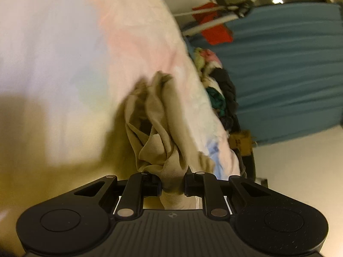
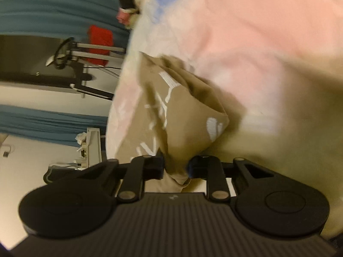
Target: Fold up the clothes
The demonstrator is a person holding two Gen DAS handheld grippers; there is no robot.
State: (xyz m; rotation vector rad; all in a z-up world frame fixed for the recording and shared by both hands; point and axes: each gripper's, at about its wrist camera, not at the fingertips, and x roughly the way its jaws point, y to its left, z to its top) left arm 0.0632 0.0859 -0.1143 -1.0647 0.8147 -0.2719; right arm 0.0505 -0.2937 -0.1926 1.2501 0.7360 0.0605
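Bed [image 1: 64, 53]: covered by a pale sheet with soft pink, blue and white patches; it fills most of both views, which are tilted sideways and blurred.
Teal curtain [image 1: 289, 75]: hangs behind the bed in long horizontal-looking pleats because of the tilt; it also shows in the right wrist view [image 2: 53, 2].
Clothes heap [image 1: 218, 85]: mixed garments, black, green, pink and cream, piled along the far edge of the bed, against the curtain.
Metal rack [image 1: 214, 21]: pale bars beyond the bed edge, with a red cloth [image 1: 214, 30] draped on it; the same red cloth appears in the right wrist view [image 2: 100, 42].
Beige garment [image 1: 156, 128]: the thing being handled, lifted in a crumpled bunch over the sheet, casting a shadow on it. In the right wrist view [image 2: 182, 111] it shows white printed lettering, too blurred to read, and hangs in loose folds from the grip.
Left tongs [image 1: 172, 185]: pressed together on a gathered wad of the beige garment; cloth bulges out both in front of and behind the black fingers [image 1: 153, 184].
Right tongs [image 2: 176, 169]: pinching another part of the same garment, with a fold of beige cloth squeezed between the fingers [image 2: 154, 167] and poking through toward the camera.
Yellow box [image 1: 240, 143]: small, at the edge of the bed below the clothes heap; details unclear.
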